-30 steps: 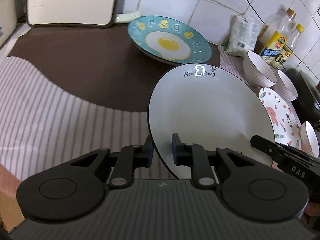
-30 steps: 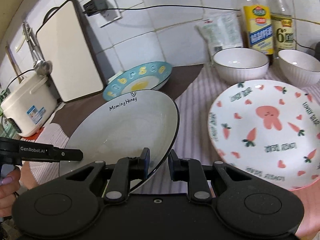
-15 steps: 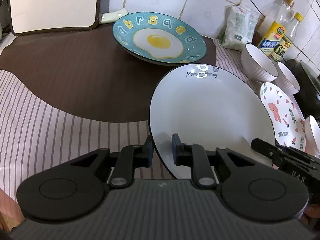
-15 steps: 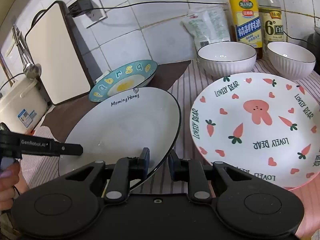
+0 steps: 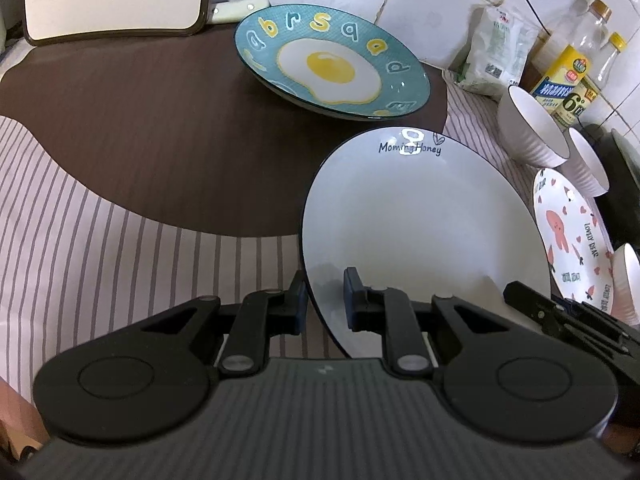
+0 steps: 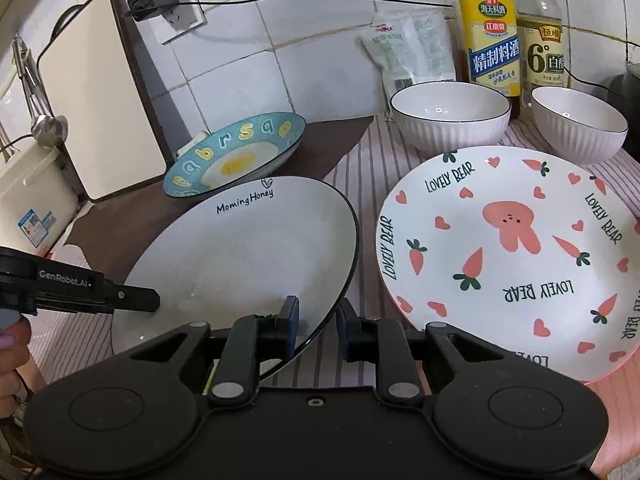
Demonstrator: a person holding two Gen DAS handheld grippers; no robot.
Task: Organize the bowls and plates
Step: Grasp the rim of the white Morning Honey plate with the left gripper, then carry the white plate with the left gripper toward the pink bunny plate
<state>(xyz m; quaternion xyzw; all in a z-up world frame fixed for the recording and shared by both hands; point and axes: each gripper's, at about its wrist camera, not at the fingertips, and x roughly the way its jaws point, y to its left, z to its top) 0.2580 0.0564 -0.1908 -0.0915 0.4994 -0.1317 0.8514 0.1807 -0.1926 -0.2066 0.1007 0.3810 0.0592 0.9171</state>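
Both grippers hold one white "Morning Honey" plate (image 5: 420,224) by opposite rims, above the striped cloth. My left gripper (image 5: 324,300) is shut on its left rim. My right gripper (image 6: 318,326) is shut on its right rim; the plate (image 6: 248,248) fills the left of that view. A teal fried-egg plate (image 5: 332,64) lies beyond on the brown mat, also in the right wrist view (image 6: 236,156). A pink "Lovely Bear" plate (image 6: 508,252) lies to the right. Two white ribbed bowls (image 6: 450,114) (image 6: 578,122) stand behind it.
A cutting board (image 6: 100,108) leans on the tiled wall at the back left, a rice cooker (image 6: 28,200) beside it. Two sauce bottles (image 6: 490,36) and a white packet (image 6: 408,52) stand along the wall. A third bowl (image 5: 626,280) is at the right edge.
Both grippers, still holding the white plate, have moved it forward toward the teal egg plate, which now looks closer. The pink plate has slid toward the right of the view.
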